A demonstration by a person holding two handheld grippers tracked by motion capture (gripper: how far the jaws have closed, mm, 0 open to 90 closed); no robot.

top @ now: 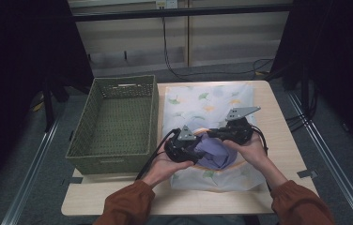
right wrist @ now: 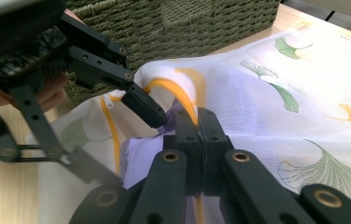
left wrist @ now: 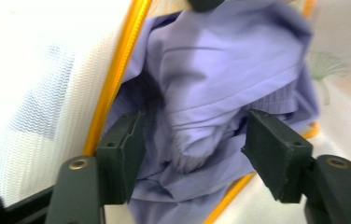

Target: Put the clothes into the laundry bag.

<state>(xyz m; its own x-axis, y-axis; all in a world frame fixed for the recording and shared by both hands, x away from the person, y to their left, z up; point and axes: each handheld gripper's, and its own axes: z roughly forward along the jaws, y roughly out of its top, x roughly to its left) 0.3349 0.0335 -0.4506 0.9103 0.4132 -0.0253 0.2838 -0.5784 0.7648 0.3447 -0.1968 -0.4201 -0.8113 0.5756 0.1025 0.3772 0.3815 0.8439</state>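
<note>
On the table's near half I see a white mesh laundry bag printed with ginkgo leaves, lying flat with its long axis running away from me. A lavender garment sits in its yellow-trimmed opening at the near end, bunched so I can't make out its shape, and partly hidden under both grippers. My left gripper has its jaws partly open, astride folds of the garment; the pads do not press on it. My right gripper is clamped tight on the bag's yellow rim, lifting it. Beside the bag to the left stands a green woven basket. I can read no writing anywhere.
</note>
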